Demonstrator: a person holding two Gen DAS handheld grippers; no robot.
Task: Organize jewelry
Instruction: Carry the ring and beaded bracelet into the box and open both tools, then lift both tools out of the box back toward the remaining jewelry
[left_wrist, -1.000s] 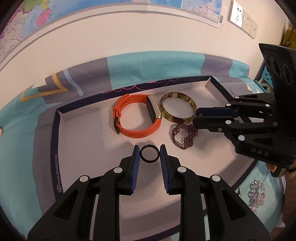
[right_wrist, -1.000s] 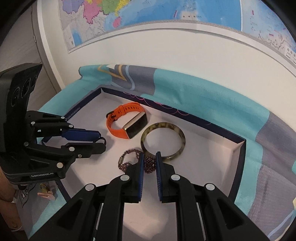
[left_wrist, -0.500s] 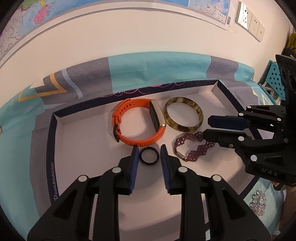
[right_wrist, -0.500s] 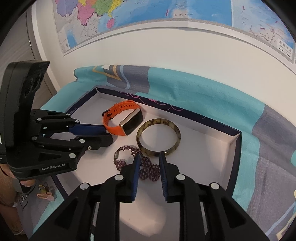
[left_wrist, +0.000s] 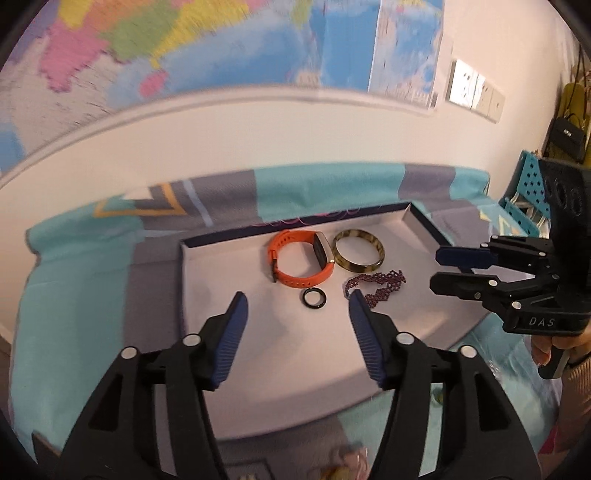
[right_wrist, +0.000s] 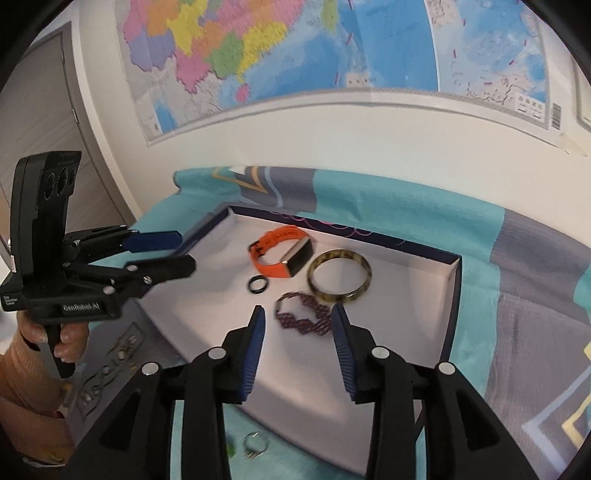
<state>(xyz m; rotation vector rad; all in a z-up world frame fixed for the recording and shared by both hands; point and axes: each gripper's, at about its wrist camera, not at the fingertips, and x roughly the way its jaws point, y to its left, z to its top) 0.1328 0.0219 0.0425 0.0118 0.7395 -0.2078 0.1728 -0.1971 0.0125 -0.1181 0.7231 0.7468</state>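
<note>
release step: both claws have just been opening and nothing sits between the pads of either. left claw (left_wrist: 297, 301) stands wide, with the black ring (left_wrist: 314, 297) flat on the tray (left_wrist: 207, 280) floor just ahead of its tips. right claw (right_wrist: 297, 314) is parted too, with the purple beaded bracelet (right_wrist: 303, 314) lying loose just ahead of its gap and untouched as far as i can tell. orange watch band (left_wrist: 295, 258) and tortoiseshell bangle (left_wrist: 359, 250) sit further ahead of both claws, toward the tray's far wall, all four pieces close together.

advice: keep your pads spread as you back out, so no edge snags a bead or flicks the ring. pull up and away along the claw line, not sideways across the tray. more pieces lie on the blanket (right_wrist: 480, 295) below your claws, outside the near rim; too blurred to name. go for those next, one claw at a time.
</note>
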